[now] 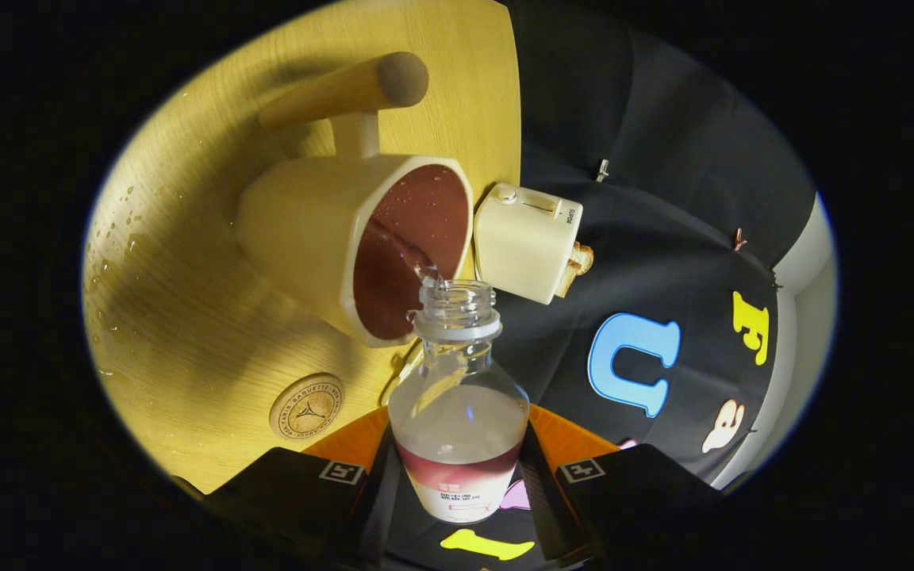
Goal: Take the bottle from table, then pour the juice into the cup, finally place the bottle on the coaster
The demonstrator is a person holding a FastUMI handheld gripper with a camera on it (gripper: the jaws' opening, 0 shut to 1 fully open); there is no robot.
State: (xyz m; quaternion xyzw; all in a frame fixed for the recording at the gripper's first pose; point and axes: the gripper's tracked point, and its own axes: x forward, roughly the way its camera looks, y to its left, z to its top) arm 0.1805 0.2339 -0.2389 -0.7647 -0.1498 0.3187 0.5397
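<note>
Item one, the gripper [457, 484]: we see its jaws clenched on the bottle [457, 412], one finger pressing on each side of the labelled lower body. Item two, the bottle: clear plastic, uncapped, with a white collar ring below the threaded neck, held tilted so that its open mouth reaches the rim of the cup [362, 246]; a thin stream of liquid runs from the mouth into the cup, and some liquid remains pooled in the lower part of the bottle, just above the label. Item three, the cup: cream-coloured with a faceted rim and dark reddish-brown inside, standing on the tabletop [187, 317] just beyond the bottle's mouth, with a side spur that carries a round wooden handle [350, 89]. Item four, the coaster [306, 407]: a small round wooden disc with a stamped emblem, lying flat on the tabletop near the cup's base and just ahead of one finger, apart from the bottle. Item five, a small cream toaster-shaped object [527, 242] at the tabletop's edge, just beside the cup, with what looks like toast at its end. Item six, the tabletop: pale wood grain, with scattered droplets on the side away from the toaster-shaped object.
</note>
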